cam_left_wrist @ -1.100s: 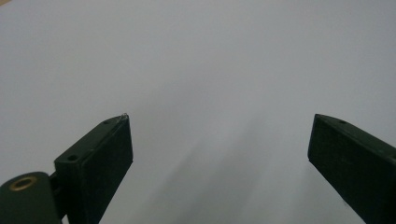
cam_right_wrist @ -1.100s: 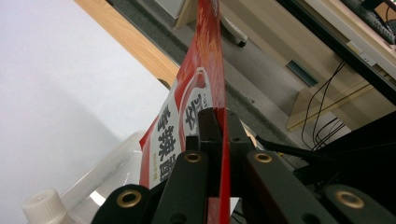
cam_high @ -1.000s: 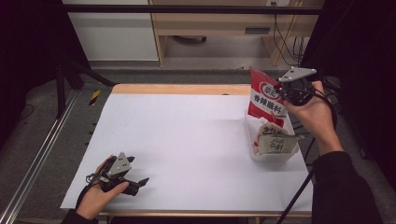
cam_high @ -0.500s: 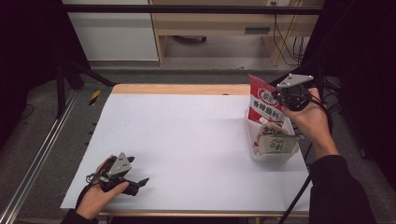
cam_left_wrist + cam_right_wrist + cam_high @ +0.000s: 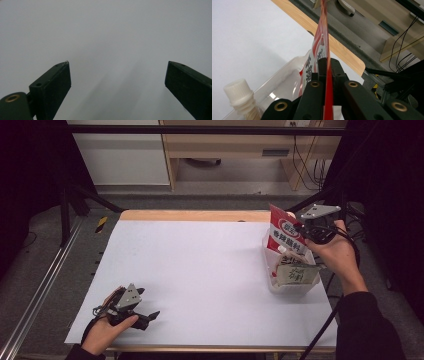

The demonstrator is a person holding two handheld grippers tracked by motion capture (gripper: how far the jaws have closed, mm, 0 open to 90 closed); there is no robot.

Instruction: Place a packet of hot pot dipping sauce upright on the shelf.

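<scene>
A red and white sauce packet [image 5: 285, 236] stands upright in a clear plastic bin [image 5: 295, 287] at the table's right edge. My right gripper [image 5: 306, 231] is shut on the packet's top edge; in the right gripper view the red packet [image 5: 324, 45] runs thin between the two closed jaws. A pale spouted pouch [image 5: 295, 272] with a white cap [image 5: 238, 92] lies in the same bin. My left gripper [image 5: 150, 316] rests near the table's front left corner, open, with only white tabletop [image 5: 112, 45] between its jaws.
The white table top [image 5: 200, 265] has a wooden strip [image 5: 190, 215] along its far edge. A metal rail [image 5: 35, 290] runs along the left side. Cables hang at the back right [image 5: 300, 160].
My right gripper has sunk a little with the red packet, lowering it further into the bin. The left gripper has stayed where it was.
</scene>
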